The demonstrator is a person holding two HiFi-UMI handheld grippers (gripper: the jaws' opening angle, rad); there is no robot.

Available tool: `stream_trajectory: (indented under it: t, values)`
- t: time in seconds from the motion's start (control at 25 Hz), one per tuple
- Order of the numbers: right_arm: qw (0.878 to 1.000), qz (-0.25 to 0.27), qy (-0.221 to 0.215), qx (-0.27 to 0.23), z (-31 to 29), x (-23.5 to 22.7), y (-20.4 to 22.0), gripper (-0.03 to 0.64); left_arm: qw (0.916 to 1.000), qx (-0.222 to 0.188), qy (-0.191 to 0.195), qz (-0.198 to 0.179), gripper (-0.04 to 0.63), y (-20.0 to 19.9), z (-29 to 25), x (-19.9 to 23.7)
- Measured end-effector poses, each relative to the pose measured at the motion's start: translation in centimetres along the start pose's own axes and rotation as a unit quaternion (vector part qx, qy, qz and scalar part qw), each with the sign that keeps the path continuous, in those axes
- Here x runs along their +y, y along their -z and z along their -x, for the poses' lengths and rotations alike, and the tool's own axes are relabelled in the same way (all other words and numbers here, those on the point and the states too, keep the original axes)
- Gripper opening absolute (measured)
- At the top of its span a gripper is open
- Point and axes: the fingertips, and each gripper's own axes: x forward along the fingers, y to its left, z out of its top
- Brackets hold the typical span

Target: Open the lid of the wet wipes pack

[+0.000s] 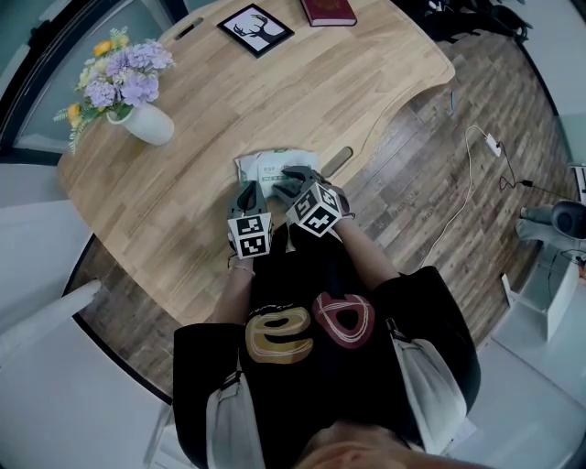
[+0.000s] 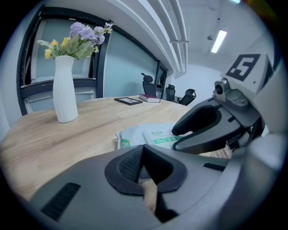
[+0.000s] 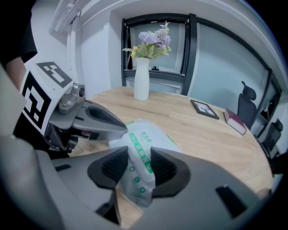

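The white and green wet wipes pack (image 1: pixel 273 164) lies near the front edge of the round wooden table (image 1: pixel 302 82). In the right gripper view the near end of the pack (image 3: pixel 143 148) stands between my right gripper's (image 3: pixel 135 164) pads, which press on it from both sides. My left gripper (image 2: pixel 143 152) has its pads together, and I cannot tell whether anything is pinched there. Its tip (image 3: pixel 118 127) touches the pack's left edge. In the head view, left gripper (image 1: pixel 249 198) and right gripper (image 1: pixel 295 179) sit side by side at the pack's near side. The lid is hidden.
A white vase of flowers (image 1: pixel 137 112) stands at the table's left. A black picture frame (image 1: pixel 255 28) and a red book (image 1: pixel 328 11) lie at the far side. A slot (image 1: pixel 339 158) cuts the table edge right of the pack. A cable (image 1: pixel 476 156) runs over the floor.
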Motion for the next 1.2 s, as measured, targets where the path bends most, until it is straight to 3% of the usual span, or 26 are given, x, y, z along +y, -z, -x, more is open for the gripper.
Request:
stream_trajectory:
  t: [0.44,1.2]
  values:
    - [1.000,-0.026,-0.002,-0.011,0.27,-0.19,-0.30,0.161,1.0000,0.000,-0.003,-0.003,0.014,0.13,-0.01,0.09]
    - [1.000,0.019,0.019,-0.011,0.93,0.53,-0.87,0.106,0.9999,0.009,0.001,0.005,0.014,0.36,0.03,0.05]
